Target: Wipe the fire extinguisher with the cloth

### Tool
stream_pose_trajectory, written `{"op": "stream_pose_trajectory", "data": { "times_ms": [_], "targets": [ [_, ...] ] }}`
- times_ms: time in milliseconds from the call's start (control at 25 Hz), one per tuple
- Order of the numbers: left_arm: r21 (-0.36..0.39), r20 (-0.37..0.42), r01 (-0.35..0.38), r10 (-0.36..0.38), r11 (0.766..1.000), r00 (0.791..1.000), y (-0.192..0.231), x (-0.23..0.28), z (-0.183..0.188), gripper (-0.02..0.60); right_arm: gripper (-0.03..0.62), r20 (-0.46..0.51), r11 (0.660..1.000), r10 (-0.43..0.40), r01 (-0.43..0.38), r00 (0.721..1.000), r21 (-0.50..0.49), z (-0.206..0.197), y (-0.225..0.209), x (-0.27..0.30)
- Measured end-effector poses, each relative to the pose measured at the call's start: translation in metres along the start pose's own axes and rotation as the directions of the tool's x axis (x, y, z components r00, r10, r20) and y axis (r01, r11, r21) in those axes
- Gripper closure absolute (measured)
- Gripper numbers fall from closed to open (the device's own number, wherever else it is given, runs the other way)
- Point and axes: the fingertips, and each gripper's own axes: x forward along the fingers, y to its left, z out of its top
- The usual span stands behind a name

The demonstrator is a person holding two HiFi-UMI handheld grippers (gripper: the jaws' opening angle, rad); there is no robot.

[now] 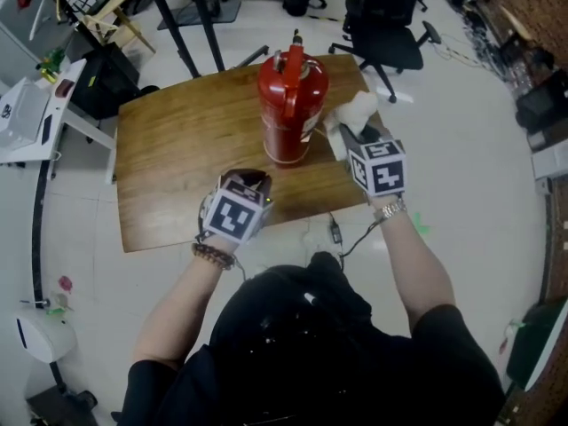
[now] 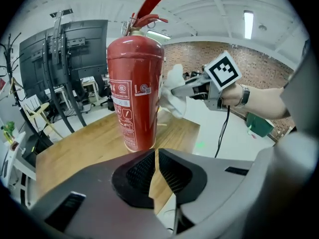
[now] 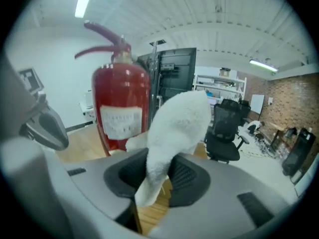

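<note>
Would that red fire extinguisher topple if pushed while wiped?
Probably heavy: the fire extinguisher looks like a metal cylinder. It stands tall on a narrow base, so a high shove might tip it. Its glossy side likely lets the cloth slide.

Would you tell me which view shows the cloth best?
The right gripper view: the white cloth fills its centre, pinched between the fingers. The left gripper view shows it small beside the fire extinguisher; the head view, only a pale wad from above.
</note>
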Motion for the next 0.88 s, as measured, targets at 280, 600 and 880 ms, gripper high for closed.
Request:
{"op": "stream_pose_trajectory", "data": {
  "times_ms": [280,600,880],
  "targets": [
    [0.039,0.037,0.035,-0.037,0.999,0.999,-0.004,-0.013,0.008,0.569,0.464,0.212,1.0,-0.03,0.029,0.977,0.008,0.095,0.009,-0.08],
    [0.061,0.069,0.035,-0.039,0.998,0.997,-0.002,-0.029,0.008,0.569,0.464,0.393,0.998,-0.022,0.041,0.919,-0.039,0.19,0.041,-0.13],
    [0.048,0.076,0.016,-0.02,0.999,0.997,0.01,-0.043,-0.003,0.569,0.464,0.35,0.998,-0.009,0.03,0.937,-0.054,0.185,0.069,-0.099]
  ]
}}
